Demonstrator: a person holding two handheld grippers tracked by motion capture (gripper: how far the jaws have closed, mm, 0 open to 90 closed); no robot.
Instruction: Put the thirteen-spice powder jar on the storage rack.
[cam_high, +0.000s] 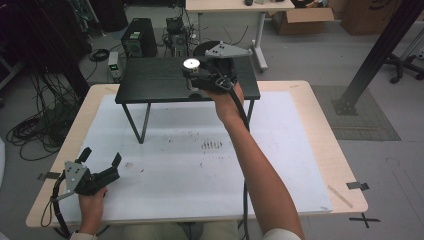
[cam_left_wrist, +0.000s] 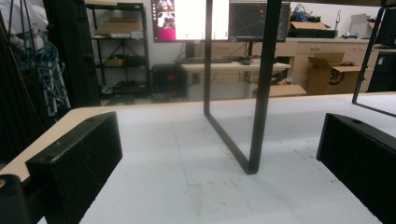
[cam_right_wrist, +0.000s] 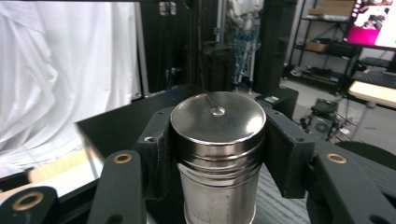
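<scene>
A shiny metal canister (cam_right_wrist: 217, 156) with a round lid (cam_high: 191, 63) stands upright on a small black raised table (cam_high: 150, 80). My right gripper (cam_high: 196, 76) is shut on the canister, its black pads (cam_right_wrist: 285, 154) pressing both sides just under the lid. My left gripper (cam_high: 102, 157) rests low over the white mat (cam_high: 200, 160) near the table's front left corner, open with nothing between its fingers (cam_left_wrist: 79, 168). In the left gripper view a black leg (cam_left_wrist: 257, 93) of the small table stands ahead.
The wooden table (cam_high: 325, 135) carries the white mat. Beyond its far edge are a computer tower (cam_high: 139, 37), cables, another desk (cam_high: 240, 6) and cardboard boxes. A black post (cam_high: 375, 55) rises at the right.
</scene>
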